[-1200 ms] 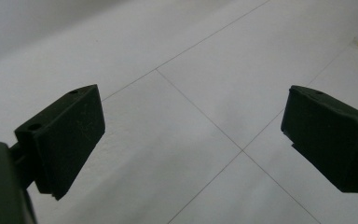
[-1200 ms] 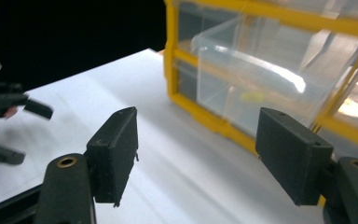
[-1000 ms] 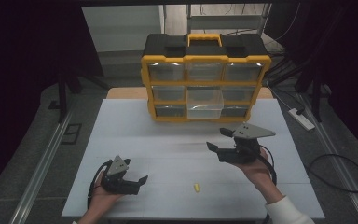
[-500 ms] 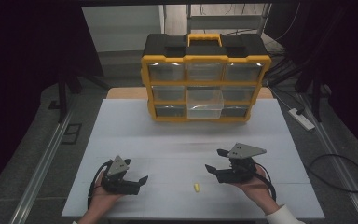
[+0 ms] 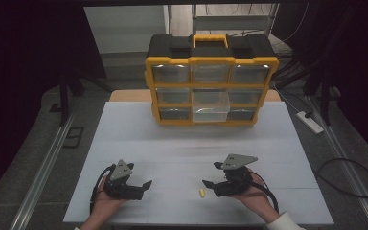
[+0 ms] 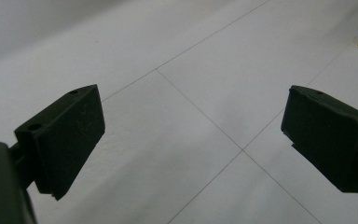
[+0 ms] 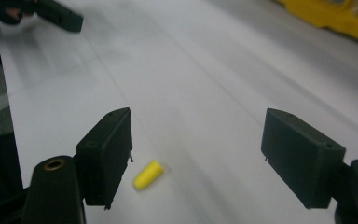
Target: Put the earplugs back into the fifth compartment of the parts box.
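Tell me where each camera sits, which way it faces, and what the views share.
High view: above the person's side, looking forward and down at the table and drawer box; both hands show.
Left gripper view: on the left gripper, looking low across the table; open jaws show.
Right gripper view: on the right gripper, aimed at the yellow piece; open jaws show.
Shared: all three show the yellow piece.

table pale grey-white, thin dark seam lines | organiser cabinet yellow frame, black top, clear drawers | small capsule-shaped piece bright yellow | left gripper black, grey plate | right gripper black, grey plate | power strip white
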The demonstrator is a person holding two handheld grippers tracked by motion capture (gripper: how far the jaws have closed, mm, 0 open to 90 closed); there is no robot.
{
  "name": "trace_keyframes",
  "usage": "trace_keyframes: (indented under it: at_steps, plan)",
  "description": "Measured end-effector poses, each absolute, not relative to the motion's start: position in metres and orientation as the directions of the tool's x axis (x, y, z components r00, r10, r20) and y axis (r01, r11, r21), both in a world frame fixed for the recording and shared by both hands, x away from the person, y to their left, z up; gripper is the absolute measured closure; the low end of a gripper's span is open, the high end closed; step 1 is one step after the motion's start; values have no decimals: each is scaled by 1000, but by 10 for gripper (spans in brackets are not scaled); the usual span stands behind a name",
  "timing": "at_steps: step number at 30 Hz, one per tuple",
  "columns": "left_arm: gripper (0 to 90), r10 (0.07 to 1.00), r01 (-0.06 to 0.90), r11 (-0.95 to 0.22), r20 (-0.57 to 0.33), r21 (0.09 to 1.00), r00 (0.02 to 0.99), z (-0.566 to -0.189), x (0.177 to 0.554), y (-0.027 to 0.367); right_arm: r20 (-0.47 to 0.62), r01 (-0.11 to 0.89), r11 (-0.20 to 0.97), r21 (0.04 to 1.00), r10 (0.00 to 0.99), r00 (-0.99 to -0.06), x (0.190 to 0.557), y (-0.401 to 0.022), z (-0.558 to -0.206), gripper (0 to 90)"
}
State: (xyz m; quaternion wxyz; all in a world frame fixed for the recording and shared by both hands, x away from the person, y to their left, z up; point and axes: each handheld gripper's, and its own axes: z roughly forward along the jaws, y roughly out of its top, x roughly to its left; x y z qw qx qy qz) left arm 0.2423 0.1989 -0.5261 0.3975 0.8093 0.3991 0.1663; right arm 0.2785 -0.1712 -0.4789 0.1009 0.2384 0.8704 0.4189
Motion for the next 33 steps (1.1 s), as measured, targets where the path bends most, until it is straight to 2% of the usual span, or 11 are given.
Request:
trace_keyframes:
  at_steps: [14,21,28,33]
  plan:
    - [59,772,515,-374,-49,771,634,-527,243,198,38,336,666,666,420,-907,273,-149,-504,241]
    - [59,771,518,-377,-49,768,635,-527,243,199,3,319,724,611,402,-916,272,-139,-516,246]
    - [59,771,518,-378,-50,767,635,-527,243,198,-24,294,758,582,378,-926,271,-136,-519,355]
    - [59,769,515,-381,-46,768,638,-527,243,198,-30,275,770,576,356,-934,269,-135,-518,485]
